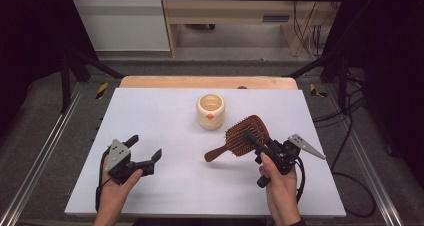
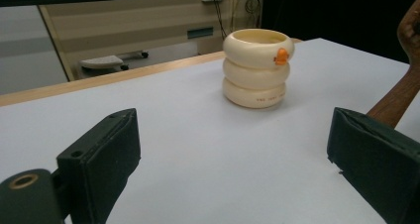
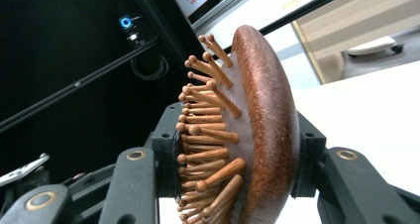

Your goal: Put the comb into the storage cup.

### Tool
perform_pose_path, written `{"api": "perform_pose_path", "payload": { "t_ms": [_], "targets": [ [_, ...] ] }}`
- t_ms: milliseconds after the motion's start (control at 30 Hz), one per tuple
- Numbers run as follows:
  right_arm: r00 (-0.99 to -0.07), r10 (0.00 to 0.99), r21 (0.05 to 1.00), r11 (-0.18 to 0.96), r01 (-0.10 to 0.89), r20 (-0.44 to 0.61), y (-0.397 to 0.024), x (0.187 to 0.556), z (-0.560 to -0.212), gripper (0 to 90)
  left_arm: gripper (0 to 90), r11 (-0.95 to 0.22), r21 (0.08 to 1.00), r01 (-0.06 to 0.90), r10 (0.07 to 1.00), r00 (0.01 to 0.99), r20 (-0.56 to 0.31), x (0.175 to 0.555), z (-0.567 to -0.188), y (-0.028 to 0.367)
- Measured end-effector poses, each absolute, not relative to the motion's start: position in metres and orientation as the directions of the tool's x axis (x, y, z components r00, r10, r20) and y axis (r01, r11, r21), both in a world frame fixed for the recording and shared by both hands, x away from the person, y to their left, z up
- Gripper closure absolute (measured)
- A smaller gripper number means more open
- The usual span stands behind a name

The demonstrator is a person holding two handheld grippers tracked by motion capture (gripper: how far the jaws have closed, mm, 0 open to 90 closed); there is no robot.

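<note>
The right tongs (image 1: 256, 145) grip the brush (image 1: 246, 135) up off the counter (image 1: 165, 116) (job unknown), the left tongs (image 1: 145, 151) wide open, the cup (image 1: 210, 111) untouched.

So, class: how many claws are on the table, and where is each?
2. The left claw is open at the near left; the right claw is at the near right, clamped on the wooden hairbrush head.
</note>
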State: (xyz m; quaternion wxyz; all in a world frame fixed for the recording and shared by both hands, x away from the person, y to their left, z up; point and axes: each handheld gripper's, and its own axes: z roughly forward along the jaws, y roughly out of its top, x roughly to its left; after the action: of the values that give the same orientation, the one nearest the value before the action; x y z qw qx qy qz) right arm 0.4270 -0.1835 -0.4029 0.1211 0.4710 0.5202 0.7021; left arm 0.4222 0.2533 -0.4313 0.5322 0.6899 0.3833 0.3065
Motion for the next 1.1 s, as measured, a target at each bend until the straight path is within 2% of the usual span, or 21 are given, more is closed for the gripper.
{"api": "perform_pose_path", "payload": {
  "t_ms": [200,367,700,1100],
  "targets": [
    [-0.510,0.671,0.842,-0.441,0.311,0.539,-0.194,0.429,-0.403,51.8,6.0,-0.075,0.974,0.215,0.890,0.454,-0.031,0.416,-0.434,0.284],
    [-0.491,0.675,0.834,-0.458,0.307,0.551,-0.201,0.431,-0.405,51.9,3.7,-0.030,0.982,0.184,0.912,0.408,-0.048,0.419,-0.434,0.302],
    [-0.469,0.691,0.835,-0.465,0.294,0.550,-0.211,0.433,-0.406,51.8,4.3,-0.036,0.982,0.188,0.932,0.362,-0.035,0.428,-0.441,0.312],
    [-0.441,0.706,0.832,-0.471,0.293,0.554,-0.214,0.432,-0.405,51.8,4.8,-0.003,0.980,0.201,0.939,0.337,-0.066,0.431,-0.445,0.321]
  ]
}}
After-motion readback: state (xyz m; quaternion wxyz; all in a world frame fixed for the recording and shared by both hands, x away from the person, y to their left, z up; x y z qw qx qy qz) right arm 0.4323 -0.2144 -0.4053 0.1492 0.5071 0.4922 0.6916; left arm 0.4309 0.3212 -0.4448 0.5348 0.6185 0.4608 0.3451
